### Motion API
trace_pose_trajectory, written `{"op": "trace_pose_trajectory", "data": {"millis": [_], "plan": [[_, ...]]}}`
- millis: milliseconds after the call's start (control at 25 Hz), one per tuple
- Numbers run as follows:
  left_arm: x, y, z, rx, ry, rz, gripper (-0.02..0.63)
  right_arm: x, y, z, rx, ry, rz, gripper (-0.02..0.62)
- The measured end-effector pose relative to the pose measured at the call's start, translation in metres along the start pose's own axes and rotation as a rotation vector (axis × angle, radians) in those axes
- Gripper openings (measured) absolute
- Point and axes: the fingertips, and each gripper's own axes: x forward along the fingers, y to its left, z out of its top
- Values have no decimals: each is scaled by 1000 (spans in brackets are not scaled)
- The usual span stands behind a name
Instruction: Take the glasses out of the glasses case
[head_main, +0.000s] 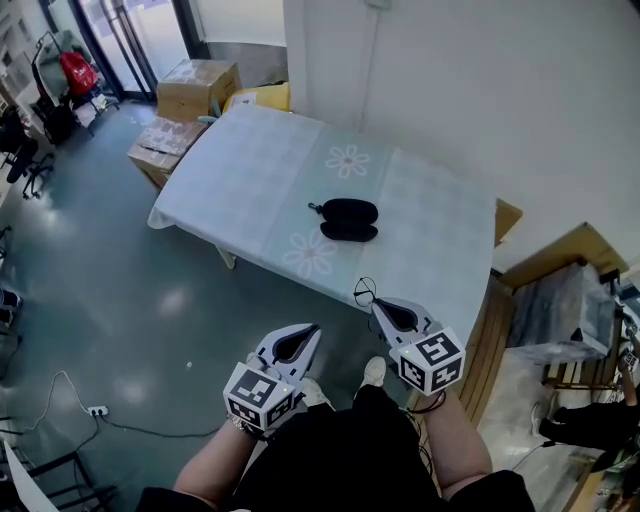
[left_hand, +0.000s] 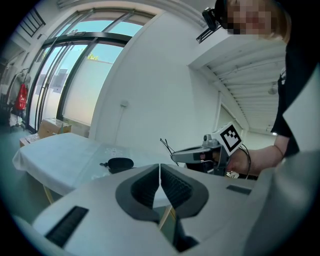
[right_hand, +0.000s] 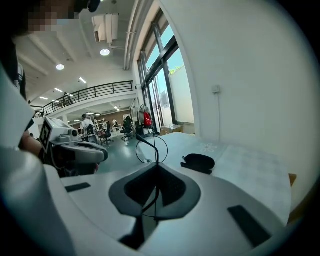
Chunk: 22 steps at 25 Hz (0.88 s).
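Observation:
A black glasses case (head_main: 349, 218) lies open on the pale tablecloth, also visible as the case (left_hand: 120, 163) and the case (right_hand: 199, 162). Thin black-framed glasses (head_main: 365, 292) hang off the near table edge, pinched in my right gripper (head_main: 378, 307); its jaws are closed on the frame, with a round lens (right_hand: 152, 148) sticking out ahead of the tips. My left gripper (head_main: 308, 331) is held low in front of the table, jaws together and empty. From the left gripper view, the right gripper (left_hand: 174, 156) carries the glasses (left_hand: 167, 146).
The table (head_main: 260, 190) has a light floral cloth. Cardboard boxes (head_main: 195, 88) stand on the floor at its far left end. A wooden cabinet (head_main: 560, 262) and a plastic-wrapped item (head_main: 558, 315) are on the right. A white wall runs behind the table.

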Motion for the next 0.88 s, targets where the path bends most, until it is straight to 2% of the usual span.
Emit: {"op": "trace_pose_trajectory", "data": {"millis": [360,880], "plan": [[16,-31,-3,-4,-2,18,31,-36,4,-12,25,-24,43,25],[38,-71,-7,-14,-11,106,31,-67,-10,-21,-7,-24,155,25]]}}
